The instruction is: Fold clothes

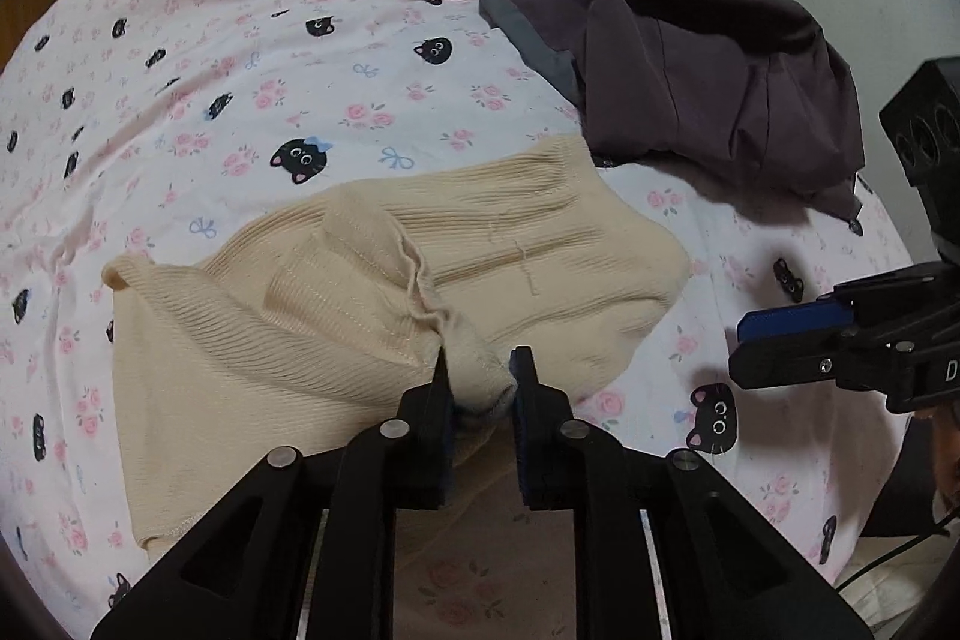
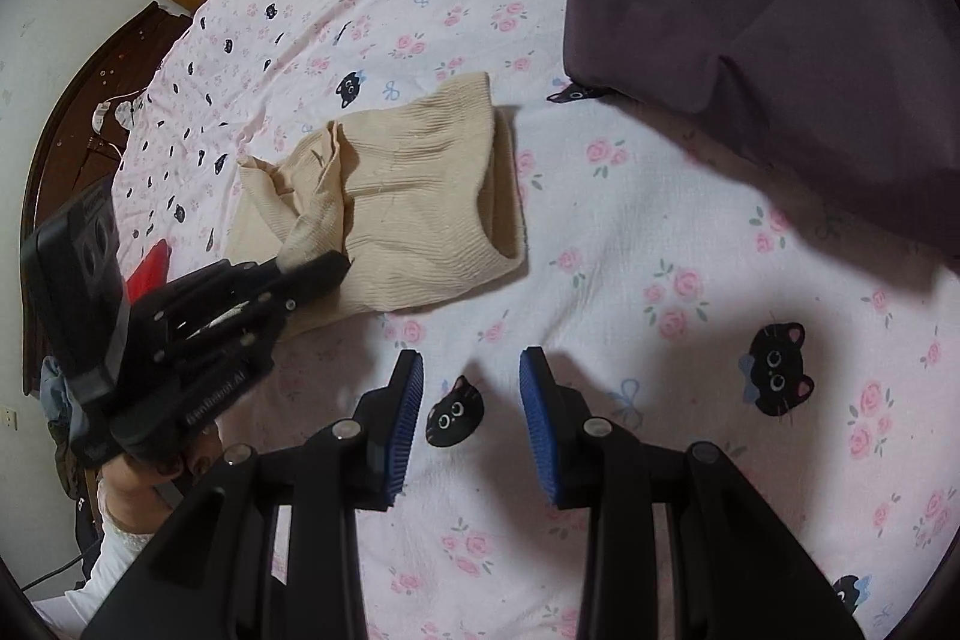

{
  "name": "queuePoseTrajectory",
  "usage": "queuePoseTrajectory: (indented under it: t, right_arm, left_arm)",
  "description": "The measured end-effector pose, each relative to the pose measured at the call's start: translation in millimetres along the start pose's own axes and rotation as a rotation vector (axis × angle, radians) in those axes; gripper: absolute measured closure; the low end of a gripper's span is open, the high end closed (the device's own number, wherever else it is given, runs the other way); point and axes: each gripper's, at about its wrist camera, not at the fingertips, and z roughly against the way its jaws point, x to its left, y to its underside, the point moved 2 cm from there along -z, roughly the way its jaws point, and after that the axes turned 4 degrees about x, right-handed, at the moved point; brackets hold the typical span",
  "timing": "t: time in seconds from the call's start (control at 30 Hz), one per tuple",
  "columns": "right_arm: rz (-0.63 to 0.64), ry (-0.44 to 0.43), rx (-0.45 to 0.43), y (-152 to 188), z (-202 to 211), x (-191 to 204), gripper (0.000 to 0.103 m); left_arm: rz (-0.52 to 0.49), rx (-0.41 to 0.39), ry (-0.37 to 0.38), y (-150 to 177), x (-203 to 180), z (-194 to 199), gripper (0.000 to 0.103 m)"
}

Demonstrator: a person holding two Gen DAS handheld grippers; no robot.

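On the left, my left tool [image 1: 480,370] is clamped on a bunched corner of the cream ribbed garment [image 1: 372,292], which lies part-folded on the cat-print bedsheet [image 1: 240,40]. White lettering on that tool's body is too blurred for me to read. Beyond, to the right, a dark purple garment [image 1: 708,70] sits crumpled. My right tool [image 2: 471,388] hangs over bare sheet, fingers apart.
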Motion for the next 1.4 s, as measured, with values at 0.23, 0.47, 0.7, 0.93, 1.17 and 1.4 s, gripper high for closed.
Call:
queuePoseTrajectory:
  t: [0.23, 0.47, 0.7, 0.93, 1.17, 1.4]
  right_arm:
    - [-0.007, 0.007, -0.007, -2, 1, -1, 0.068]
    - [0.002, 0.015, -0.031, -11, 10, 3, 0.068]
    - [0.075, 0.041, -0.043, -45, 8, 31, 0.068]
    - [0.131, -0.007, -0.002, -92, -30, 73, 0.068]
    - [0.21, 0.041, 0.072, -119, -71, 98, 0.068]
    - [0.212, -0.029, 0.135, -122, -86, 99, 0.068]
  left_arm:
    - [-0.033, -0.032, 0.036, 0, -11, 12, 0.066]
    - [0.053, -0.04, -0.026, 10, 33, 55, 0.066]
    - [0.225, -0.034, -0.153, 49, 112, 75, 0.065]
    - [0.261, 0.004, -0.122, 61, 135, 54, 0.065]
    - [0.246, 0.037, -0.097, 61, 136, 40, 0.064]
    - [0.256, 0.052, -0.076, 59, 139, 36, 0.064]
